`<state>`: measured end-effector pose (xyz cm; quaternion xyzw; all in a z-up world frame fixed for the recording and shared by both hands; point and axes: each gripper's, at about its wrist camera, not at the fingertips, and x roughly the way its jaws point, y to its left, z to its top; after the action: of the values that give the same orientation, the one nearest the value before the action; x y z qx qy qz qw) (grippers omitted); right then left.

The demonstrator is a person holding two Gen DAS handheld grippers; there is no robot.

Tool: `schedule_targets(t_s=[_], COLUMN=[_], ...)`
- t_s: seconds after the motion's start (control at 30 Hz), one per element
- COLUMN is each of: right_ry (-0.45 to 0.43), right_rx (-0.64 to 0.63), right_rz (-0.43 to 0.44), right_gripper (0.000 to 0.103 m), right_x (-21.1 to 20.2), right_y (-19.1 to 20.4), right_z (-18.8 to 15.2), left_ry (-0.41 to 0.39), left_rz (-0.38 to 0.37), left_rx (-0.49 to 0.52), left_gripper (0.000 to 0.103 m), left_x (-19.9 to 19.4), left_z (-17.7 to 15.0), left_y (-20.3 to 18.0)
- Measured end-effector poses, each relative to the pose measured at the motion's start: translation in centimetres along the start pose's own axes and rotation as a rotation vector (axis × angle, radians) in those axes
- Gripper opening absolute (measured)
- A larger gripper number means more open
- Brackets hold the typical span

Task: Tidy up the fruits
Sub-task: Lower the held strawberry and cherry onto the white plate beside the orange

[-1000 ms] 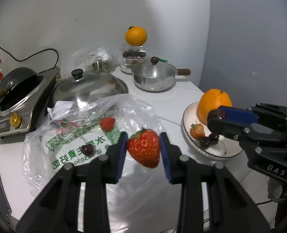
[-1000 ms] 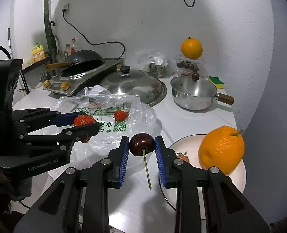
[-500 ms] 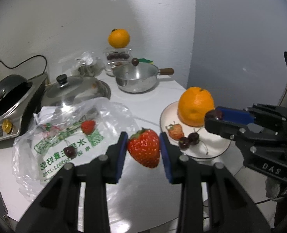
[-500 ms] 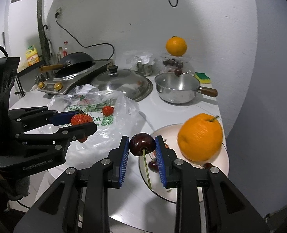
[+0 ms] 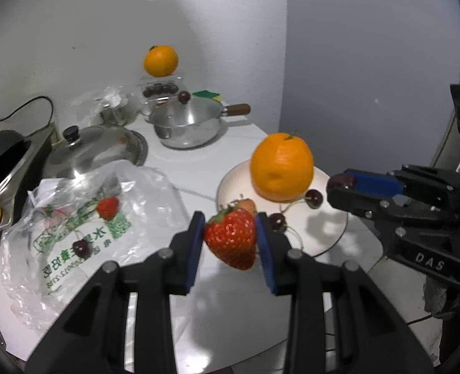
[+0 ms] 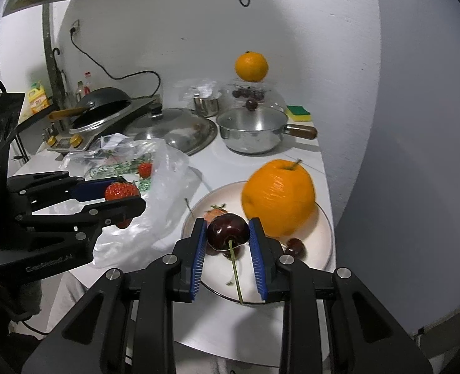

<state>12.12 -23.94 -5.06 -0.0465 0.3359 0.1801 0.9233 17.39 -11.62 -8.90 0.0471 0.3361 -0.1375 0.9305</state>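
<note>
While each gripper carries one fruit above the white counter, the plate sits close to the counter's right edge.
From the left wrist, the left gripper point(image 5: 230, 239) clamps a red, seed-dotted strawberry point(image 5: 231, 239) over bare counter point(image 5: 230, 305) between the plastic bag point(image 5: 83, 218) and the plate point(image 5: 332, 237), just beside the rim. From the right wrist, the right gripper point(image 6: 228, 240) pinches a dark glossy cherry point(image 6: 227, 232), stem hanging, above open plate surface beside the large orange point(image 6: 278, 198).

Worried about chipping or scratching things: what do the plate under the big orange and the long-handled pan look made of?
Plate: probably glazed ceramic, cream and glossy with a thin dark rim.
Pan: shiny metal, likely stainless steel, mirror-like; brown handle, seemingly wood.
</note>
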Motion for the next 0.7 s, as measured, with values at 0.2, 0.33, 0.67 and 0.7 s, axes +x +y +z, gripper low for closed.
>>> schedule_targets(t_s=[0.2, 0.33, 0.67, 0.7], right_ry=[0.007, 0.015, 0.039, 0.043], right_rx=[0.02, 0.032, 0.059, 0.061], right_rz=[-0.022, -0.029, -0.036, -0.036], right_gripper=[0.029, 0.029, 0.029, 0.029], right_x=[-0.4, -0.3, 0.3, 0.5], right_y=[-1.4, -2.2, -3.7, -3.9], right_z=[-0.7, -1.1, -2.0, -2.2], left_ry=[0.014, 0.026, 0.061, 0.066], left_rz=[-0.028, -0.042, -0.082, -0.086], left_rx=[0.018, 0.024, 0.033, 0.034], left_gripper=[0.034, 0.034, 0.034, 0.034], left_x=[0.9, 1.6, 3.9, 4.2], left_z=[-0.1, -0.3, -0.6, -0.7], left_y=[-1.5, -2.1, -3.5, -3.7])
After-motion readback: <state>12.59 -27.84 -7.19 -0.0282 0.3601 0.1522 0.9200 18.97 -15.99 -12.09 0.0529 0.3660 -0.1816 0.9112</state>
